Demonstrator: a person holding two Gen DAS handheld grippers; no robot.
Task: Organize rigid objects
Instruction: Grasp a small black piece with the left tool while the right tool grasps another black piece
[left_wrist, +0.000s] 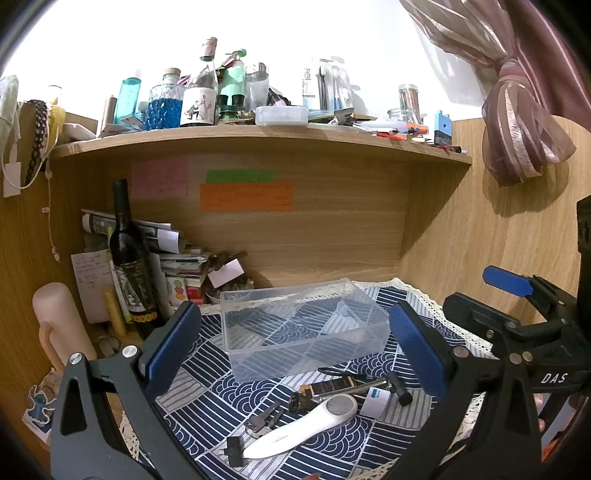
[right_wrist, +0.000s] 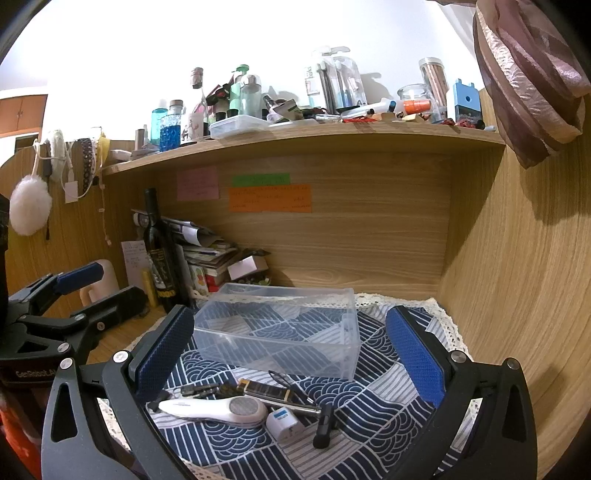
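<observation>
A clear plastic divided box (left_wrist: 306, 328) stands empty on the blue patterned cloth (left_wrist: 207, 410); it also shows in the right wrist view (right_wrist: 280, 332). In front of it lie a white handheld device (left_wrist: 306, 424) (right_wrist: 218, 408), keys (left_wrist: 264, 421), a black-gold bar (left_wrist: 340, 386) (right_wrist: 264, 391), a small white charger (left_wrist: 375, 402) (right_wrist: 284, 422) and a black T-shaped tool (left_wrist: 400, 389) (right_wrist: 325, 428). My left gripper (left_wrist: 295, 350) is open and empty above the cloth. My right gripper (right_wrist: 291, 358) is open and empty over the items. The right gripper also shows at the right of the left wrist view (left_wrist: 513, 295).
A dark wine bottle (left_wrist: 131, 258), stacked papers and a pink cup (left_wrist: 59, 325) crowd the back left corner. A cluttered shelf (left_wrist: 258, 140) hangs overhead. A wooden wall (right_wrist: 517, 295) bounds the right side. A curtain (left_wrist: 524, 122) hangs at upper right.
</observation>
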